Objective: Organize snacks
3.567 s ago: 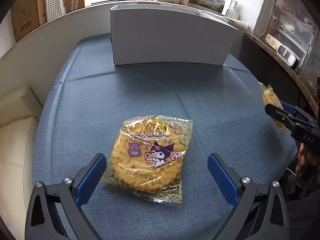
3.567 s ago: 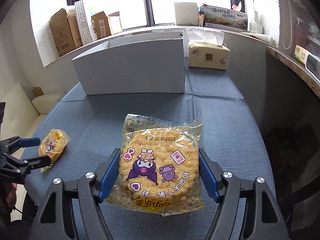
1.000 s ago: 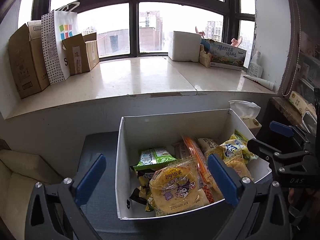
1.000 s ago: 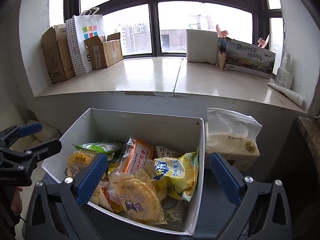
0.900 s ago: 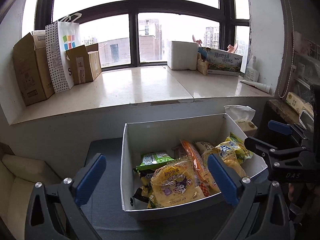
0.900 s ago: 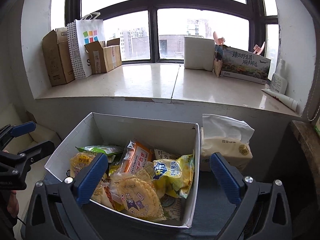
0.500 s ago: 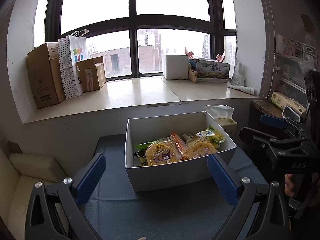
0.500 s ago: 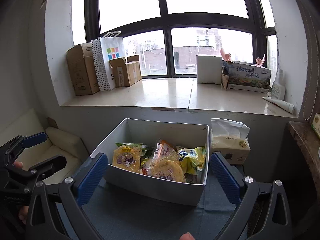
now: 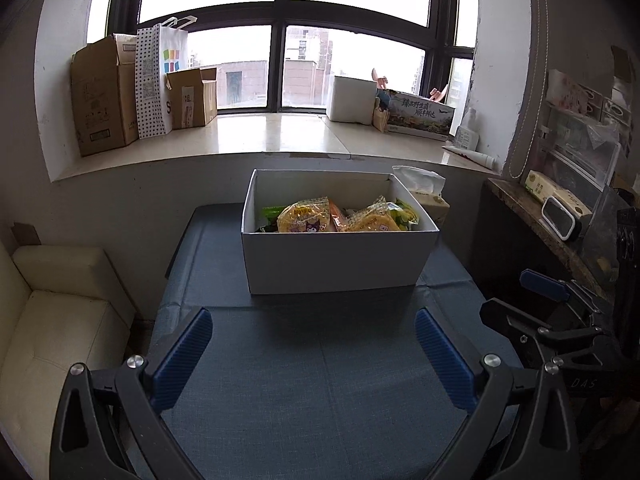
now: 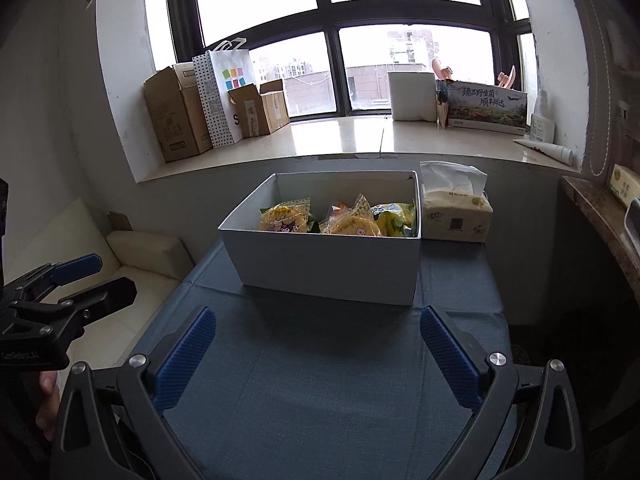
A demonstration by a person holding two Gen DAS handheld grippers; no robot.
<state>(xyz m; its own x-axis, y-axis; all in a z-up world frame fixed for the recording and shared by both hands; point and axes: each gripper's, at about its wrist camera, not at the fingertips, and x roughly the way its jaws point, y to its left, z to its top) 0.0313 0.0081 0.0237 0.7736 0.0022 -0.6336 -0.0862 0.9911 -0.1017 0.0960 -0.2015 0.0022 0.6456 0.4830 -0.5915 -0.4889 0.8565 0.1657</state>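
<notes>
Both hand-held grippers have pulled back from the white rectangular cardboard box (image 9: 340,260), which now sits at twelve o'clock on the blue cloth-covered counter (image 9: 320,380), full of yellow crinkly snack packets (image 9: 306,220). A soft tissue pack (image 10: 456,216) touches its right wall, below the pale stone windowsill (image 10: 360,136). Left hand-held gripper (image 9: 312,356) and right hand-held gripper (image 10: 316,356) hover low with jaws spread wide, holding nothing.

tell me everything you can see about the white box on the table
The white box is an open-topped rectangular carton that looks like matte cardboard, standing upright on the blue tablecloth near the windowsill wall. Snack packets fill it below the rim. A tissue pack sits close beside its right wall. Neither gripper touches it.
</notes>
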